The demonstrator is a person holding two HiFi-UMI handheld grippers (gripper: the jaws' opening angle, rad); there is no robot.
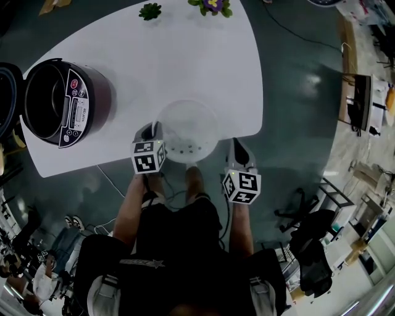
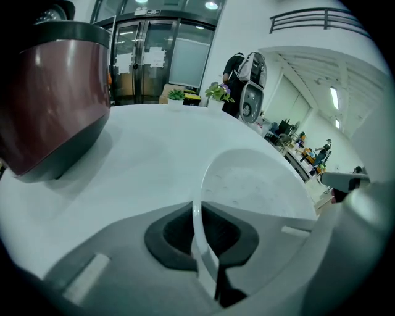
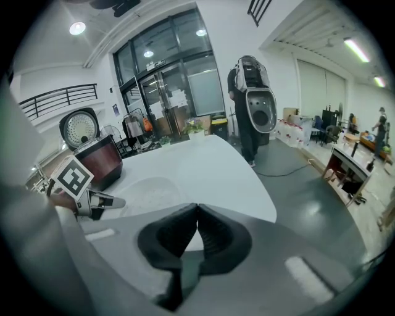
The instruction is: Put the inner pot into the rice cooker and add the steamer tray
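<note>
Clamping the left gripper (image 1: 151, 131) (image 2: 199, 213) on the translucent steamer tray's (image 1: 188, 126) (image 2: 259, 185) near-left rim, at the tabletop's (image 1: 185, 55) near edge. Holding the right gripper (image 1: 237, 148) (image 3: 196, 216) clenched, empty, just beside the tray. Farther left: open rice cooker (image 1: 68, 102), lid (image 1: 5, 92) cut off by the frame, interior too dark to read.

White counter (image 1: 185, 62) upper left of head view. Small green plant (image 1: 150, 10) and purple-flowered plant (image 1: 212, 5) at its far edge, top centre. Glossy dark floor (image 1: 296, 123) on right, cable (image 1: 296, 32) across it. Glass doors (image 2: 148, 62) top of left gripper view. Person (image 3: 247, 99) standing, upper centre of right gripper view.
</note>
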